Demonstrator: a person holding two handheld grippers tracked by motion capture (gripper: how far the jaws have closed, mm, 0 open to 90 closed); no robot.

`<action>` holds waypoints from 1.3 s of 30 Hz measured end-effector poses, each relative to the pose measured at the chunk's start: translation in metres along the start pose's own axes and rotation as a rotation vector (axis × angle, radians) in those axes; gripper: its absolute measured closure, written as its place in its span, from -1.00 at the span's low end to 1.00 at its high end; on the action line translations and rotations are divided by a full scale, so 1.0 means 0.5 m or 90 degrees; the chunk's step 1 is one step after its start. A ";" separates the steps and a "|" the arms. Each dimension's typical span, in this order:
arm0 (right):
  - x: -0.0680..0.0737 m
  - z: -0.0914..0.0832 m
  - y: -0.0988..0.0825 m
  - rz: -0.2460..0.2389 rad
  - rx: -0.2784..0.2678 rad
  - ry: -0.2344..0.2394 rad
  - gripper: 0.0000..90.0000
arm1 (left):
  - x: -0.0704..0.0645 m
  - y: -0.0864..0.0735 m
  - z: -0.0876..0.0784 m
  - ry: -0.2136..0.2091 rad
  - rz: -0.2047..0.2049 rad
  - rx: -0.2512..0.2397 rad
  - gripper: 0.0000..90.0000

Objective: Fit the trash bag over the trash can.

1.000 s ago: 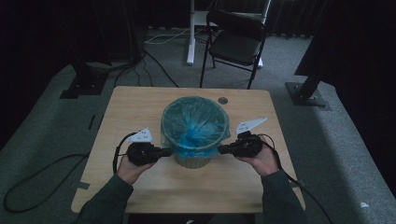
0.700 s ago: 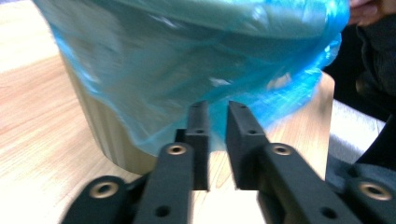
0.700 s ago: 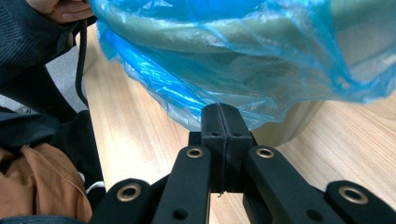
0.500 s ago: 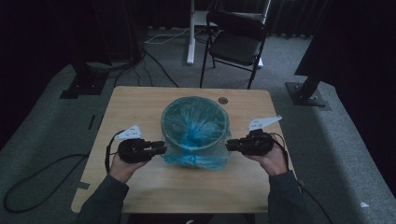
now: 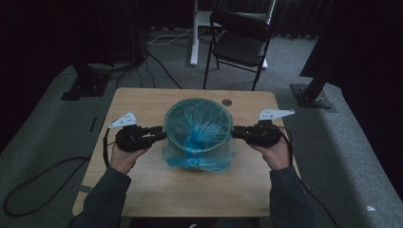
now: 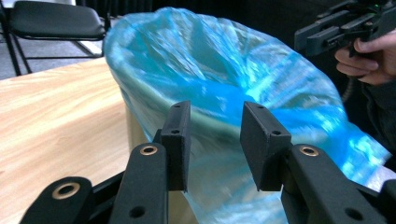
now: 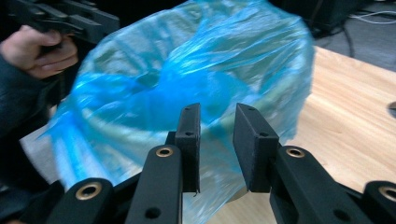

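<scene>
Your 2 grippers, left gripper point(image 5: 159, 135) and right gripper point(image 5: 236, 131), have just been opening; jaws apart, nothing pinched. The blue liner bag point(image 5: 198, 128) already drapes over the bin point(image 6: 140, 122) mid-table point(image 5: 142, 102); only tidying seems left.

Both forearms reach forward, level. The left gripper point(image 5: 159, 135) and right gripper point(image 5: 236, 132) face each other. Their jaws have just been opening, nothing pinched between them.

Black folding chair point(image 5: 240, 40) beyond the wooden table point(image 5: 142, 102)
</scene>
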State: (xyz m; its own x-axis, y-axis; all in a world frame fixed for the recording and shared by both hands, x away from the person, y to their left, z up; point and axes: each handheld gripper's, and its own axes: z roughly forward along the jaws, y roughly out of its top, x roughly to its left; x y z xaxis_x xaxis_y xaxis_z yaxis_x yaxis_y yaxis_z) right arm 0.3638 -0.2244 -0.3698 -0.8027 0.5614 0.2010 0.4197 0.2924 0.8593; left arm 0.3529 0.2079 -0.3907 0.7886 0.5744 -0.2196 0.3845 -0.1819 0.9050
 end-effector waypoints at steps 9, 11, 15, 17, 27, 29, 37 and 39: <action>-0.026 0.023 0.025 0.025 -0.023 -0.041 0.59 | 0.018 0.016 0.026 0.035 -0.016 -0.014 0.42; -0.032 0.029 0.030 0.028 -0.023 -0.045 0.59 | 0.021 0.020 0.030 0.046 -0.019 -0.013 0.42; -0.044 0.041 0.035 0.038 -0.021 -0.049 0.59 | 0.031 0.030 0.040 0.057 -0.027 -0.004 0.41; -0.052 0.047 0.038 0.044 -0.020 -0.052 0.56 | 0.035 0.034 0.047 0.066 -0.027 0.004 0.41; -0.080 0.065 0.043 0.071 -0.022 -0.046 0.76 | 0.061 0.050 0.069 0.080 -0.036 0.013 0.52; -0.081 0.065 0.044 0.071 -0.021 -0.047 0.78 | 0.063 0.051 0.072 0.081 -0.036 0.014 0.53; -0.084 0.064 0.045 0.066 -0.018 -0.050 0.87 | 0.068 0.056 0.075 0.083 -0.035 0.011 0.60; -0.085 0.066 0.045 0.066 -0.015 -0.053 0.90 | 0.070 0.058 0.076 0.084 -0.034 0.010 0.63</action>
State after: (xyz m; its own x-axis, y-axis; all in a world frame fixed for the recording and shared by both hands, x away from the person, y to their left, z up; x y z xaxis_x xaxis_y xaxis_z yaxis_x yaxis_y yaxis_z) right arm 0.4213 -0.2164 -0.3746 -0.7171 0.6505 0.2504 0.4874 0.2112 0.8472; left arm 0.4100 0.1925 -0.3861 0.6974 0.6832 -0.2167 0.4325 -0.1600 0.8873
